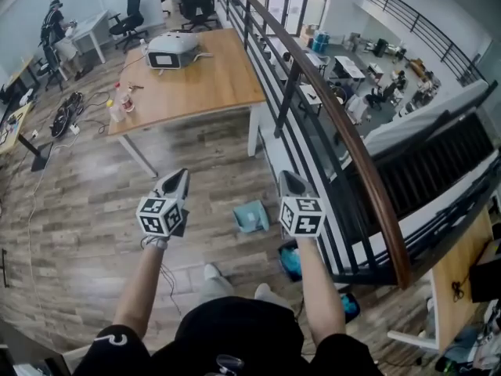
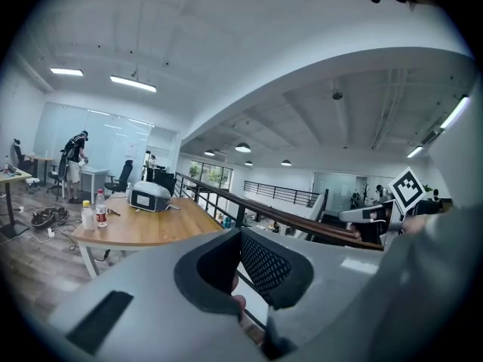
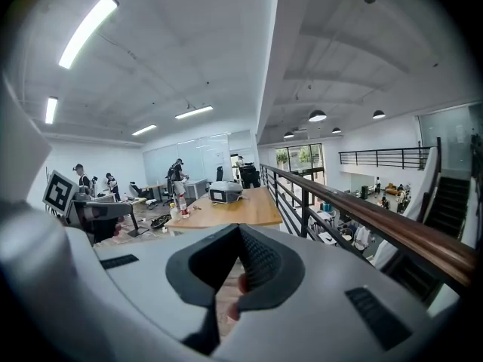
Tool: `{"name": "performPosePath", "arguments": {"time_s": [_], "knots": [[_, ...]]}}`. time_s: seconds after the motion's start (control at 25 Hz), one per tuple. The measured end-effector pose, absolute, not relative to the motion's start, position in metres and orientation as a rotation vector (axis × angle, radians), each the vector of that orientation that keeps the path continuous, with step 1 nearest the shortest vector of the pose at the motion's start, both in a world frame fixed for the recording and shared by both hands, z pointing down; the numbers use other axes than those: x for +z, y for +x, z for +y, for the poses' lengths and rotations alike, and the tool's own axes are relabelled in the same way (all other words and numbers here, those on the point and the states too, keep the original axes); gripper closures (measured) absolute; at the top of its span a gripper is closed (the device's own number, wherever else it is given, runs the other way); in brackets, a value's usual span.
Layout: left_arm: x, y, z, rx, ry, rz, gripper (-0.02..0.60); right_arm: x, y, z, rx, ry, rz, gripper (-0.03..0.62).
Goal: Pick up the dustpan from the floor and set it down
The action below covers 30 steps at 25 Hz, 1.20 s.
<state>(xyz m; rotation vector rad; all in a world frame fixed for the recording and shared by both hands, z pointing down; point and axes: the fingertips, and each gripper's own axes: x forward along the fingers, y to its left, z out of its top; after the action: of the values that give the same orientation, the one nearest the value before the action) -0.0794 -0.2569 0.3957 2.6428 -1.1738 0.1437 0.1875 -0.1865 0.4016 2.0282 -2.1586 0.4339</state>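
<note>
1. Firstly, the head view looks steeply down at a wood-plank floor. The person's bare arms reach forward, each holding a gripper. The left gripper (image 1: 182, 176) and right gripper (image 1: 288, 178) are side by side and apart, both raised clear of the floor. Each tapers to a closed point. The pale teal dustpan (image 1: 250, 216) lies on the floor, appearing between the two grippers and closer to the right one. Neither gripper touches it. Beyond them stands a wooden table (image 1: 203, 84) carrying a white machine (image 1: 173, 49). A dark railing (image 1: 344, 135) runs along the right.

2. Next, the left gripper view shows the left gripper (image 2: 241, 232) with its dark pads pressed together at the tip and nothing gripped. It faces out level across the room. The table (image 2: 151, 225) with two bottles (image 2: 95, 210) is to the left, the railing (image 2: 302, 221) to the right. The dustpan is out of sight.

3. Lastly, the right gripper view shows the right gripper (image 3: 240, 227) likewise clenched on nothing. The table (image 3: 234, 211) lies ahead, the railing (image 3: 400, 236) to the right. The dustpan is out of sight.
</note>
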Motion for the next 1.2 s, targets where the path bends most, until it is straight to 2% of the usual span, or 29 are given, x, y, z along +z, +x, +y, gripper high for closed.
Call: {"name": "performPosePath", "arguments": {"time_s": [1.2], "knots": [[0.51,-0.051,-0.264,0.267,2.558,-1.069,0.584,0.525,0.192,-0.199,0.555,1.886,-2.113,0.602]]}}
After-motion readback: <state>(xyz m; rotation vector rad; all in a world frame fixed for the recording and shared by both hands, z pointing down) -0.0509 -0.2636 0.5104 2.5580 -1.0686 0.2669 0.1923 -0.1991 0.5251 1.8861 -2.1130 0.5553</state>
